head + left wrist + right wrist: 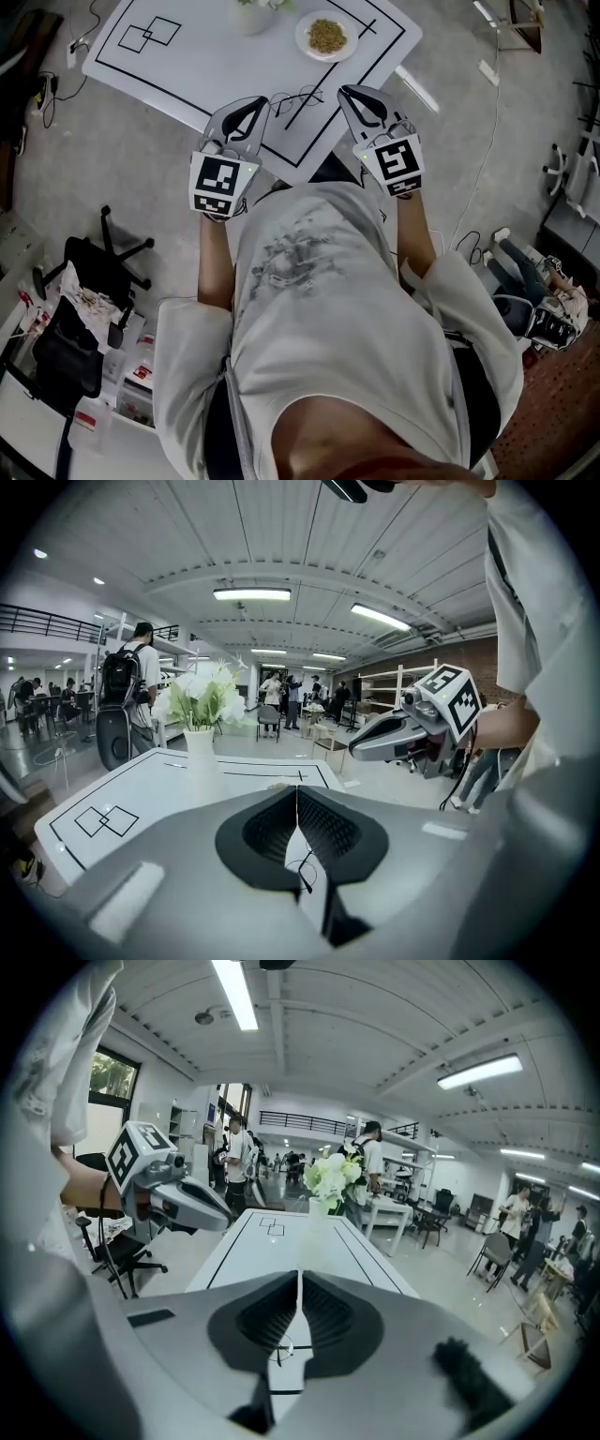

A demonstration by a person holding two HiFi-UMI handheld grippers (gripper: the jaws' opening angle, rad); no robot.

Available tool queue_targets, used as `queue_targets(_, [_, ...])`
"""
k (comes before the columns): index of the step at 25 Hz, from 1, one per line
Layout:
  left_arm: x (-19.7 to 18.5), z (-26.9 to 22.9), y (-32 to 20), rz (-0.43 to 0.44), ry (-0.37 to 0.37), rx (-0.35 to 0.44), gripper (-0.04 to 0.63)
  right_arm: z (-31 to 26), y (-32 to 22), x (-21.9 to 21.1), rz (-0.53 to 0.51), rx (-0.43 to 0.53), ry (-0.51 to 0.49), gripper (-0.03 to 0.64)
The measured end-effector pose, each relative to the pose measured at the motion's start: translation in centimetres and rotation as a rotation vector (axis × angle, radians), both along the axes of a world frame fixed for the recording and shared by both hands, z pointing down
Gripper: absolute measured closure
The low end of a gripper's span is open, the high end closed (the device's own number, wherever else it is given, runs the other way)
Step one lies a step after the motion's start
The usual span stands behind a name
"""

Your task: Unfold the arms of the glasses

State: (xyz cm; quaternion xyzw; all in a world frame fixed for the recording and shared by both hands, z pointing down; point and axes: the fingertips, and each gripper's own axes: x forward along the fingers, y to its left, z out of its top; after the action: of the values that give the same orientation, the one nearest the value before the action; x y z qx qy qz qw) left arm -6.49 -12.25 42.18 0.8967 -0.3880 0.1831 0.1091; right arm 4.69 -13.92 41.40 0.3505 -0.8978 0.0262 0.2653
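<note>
Lying between left tongs (255,101) and right tongs (344,92), both closed empty, are glasses (298,99).

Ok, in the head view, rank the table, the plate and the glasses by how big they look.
1. table, by far the largest.
2. plate.
3. glasses, about as wide as the plate but thinner, so it is a close call.

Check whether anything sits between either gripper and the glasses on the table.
Nothing visible does. The glasses lie on a bare part of the table, between the left gripper and the right gripper, both shut. The plate and the vase stand farther back, out of the path.
</note>
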Motion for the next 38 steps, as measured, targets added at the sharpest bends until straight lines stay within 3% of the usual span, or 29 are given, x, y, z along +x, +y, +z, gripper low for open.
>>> queue_targets(18, [-0.4, 4.2, -1.4, 0.012, -0.069, -0.066, 0.569, 3.7, -2.2, -0.5, -0.068, -0.078, 0.039, 0.598])
queue_targets(22, [-0.6, 5.2, -1.1, 0.013, -0.09, -0.084, 0.568, 4.3, -2.3, -1.0, -0.091, -0.086, 0.055, 0.549])
queue_targets(38, [0.1, 9.8, -0.7, 0.057, -0.194, -0.148, 0.54, 7.5, -2.2, -1.8, -0.231, -0.08, 0.205, 0.523])
